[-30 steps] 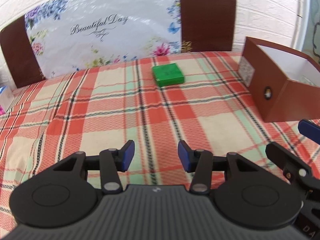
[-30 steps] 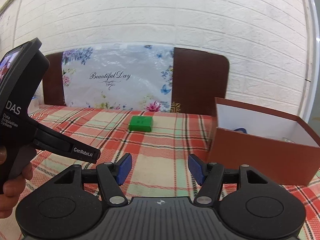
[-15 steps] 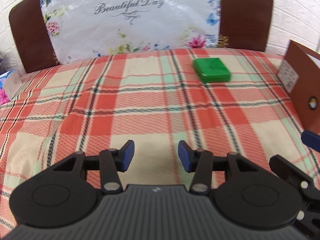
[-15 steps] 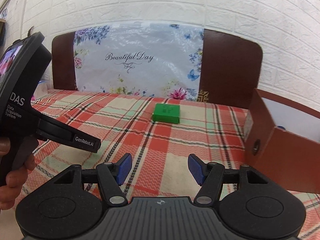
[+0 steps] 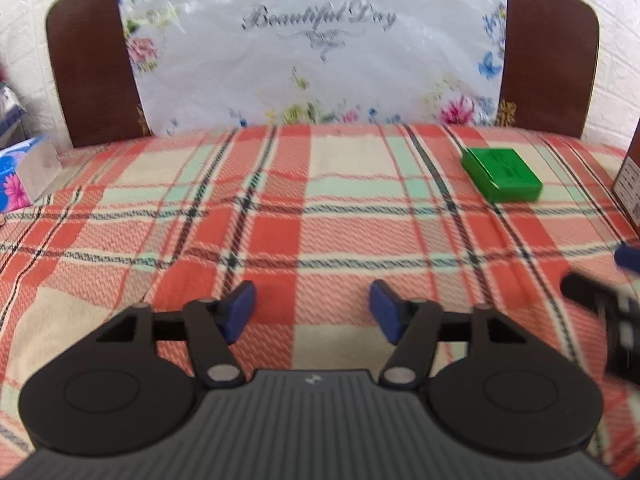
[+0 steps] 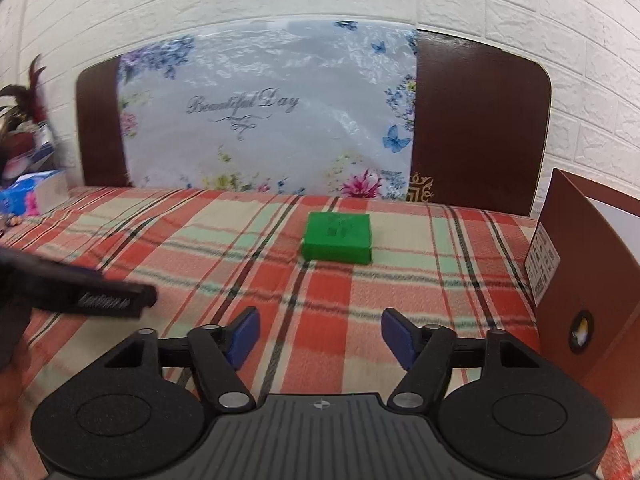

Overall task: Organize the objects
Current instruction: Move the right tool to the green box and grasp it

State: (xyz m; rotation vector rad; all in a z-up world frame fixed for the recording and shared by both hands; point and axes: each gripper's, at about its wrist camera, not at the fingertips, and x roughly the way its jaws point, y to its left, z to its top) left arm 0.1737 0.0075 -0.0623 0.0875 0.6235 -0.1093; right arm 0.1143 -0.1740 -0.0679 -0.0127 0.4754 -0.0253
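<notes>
Both the left gripper (image 5: 312,312) and right gripper (image 6: 320,336) have fingers spread wide, empty, with the green box (image 6: 337,237) lying flat near the bed's (image 6: 200,248) far edge.

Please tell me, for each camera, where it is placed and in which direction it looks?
Left wrist: on the left gripper, facing the headboard; its open fingers and the other gripper show.
Right wrist: on the right gripper, facing the green box straight ahead; brown box at right.
Shared: green box, plaid cloth.

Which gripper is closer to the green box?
Probably the right gripper: the green box sits almost straight ahead of its open fingers. From the left gripper, the box lies far off right.
</notes>
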